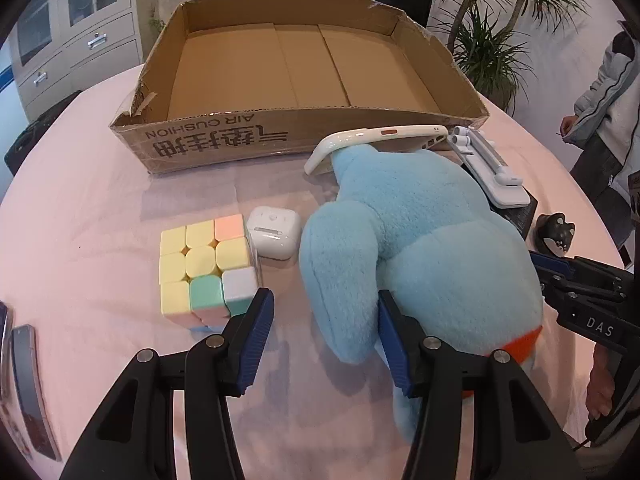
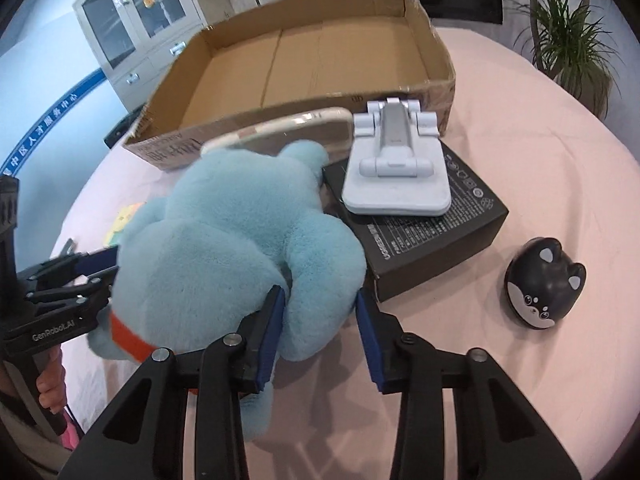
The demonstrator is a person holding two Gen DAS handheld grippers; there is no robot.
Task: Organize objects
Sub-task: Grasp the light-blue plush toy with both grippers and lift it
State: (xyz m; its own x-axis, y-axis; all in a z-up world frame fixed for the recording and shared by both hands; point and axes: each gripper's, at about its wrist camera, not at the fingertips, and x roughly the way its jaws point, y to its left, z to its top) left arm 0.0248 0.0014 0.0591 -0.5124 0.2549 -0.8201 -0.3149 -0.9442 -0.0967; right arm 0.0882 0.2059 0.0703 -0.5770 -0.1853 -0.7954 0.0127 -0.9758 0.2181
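Both grippers, left [image 1: 324,320] and right [image 2: 320,316], fingers apart, flank a blue plush [image 1: 420,240] lying on the pink counter [image 1: 100,220] before an open cardboard box [image 1: 460,92], the right one straddling a limb.

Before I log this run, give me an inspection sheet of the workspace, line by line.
Surface: round table with pink cloth.
Job's things: blue plush toy lying by the cardboard box, which looks empty; pastel cube; white earbud case; phone case resting on the plush; white stand on a black box; dark animal figure.
Clutter: phones at left edge.
Grippers: left tool open, beside a plush limb; right tool open around another.
Cables: nothing seen.
Surroundings: cabinet, plants, bystander.
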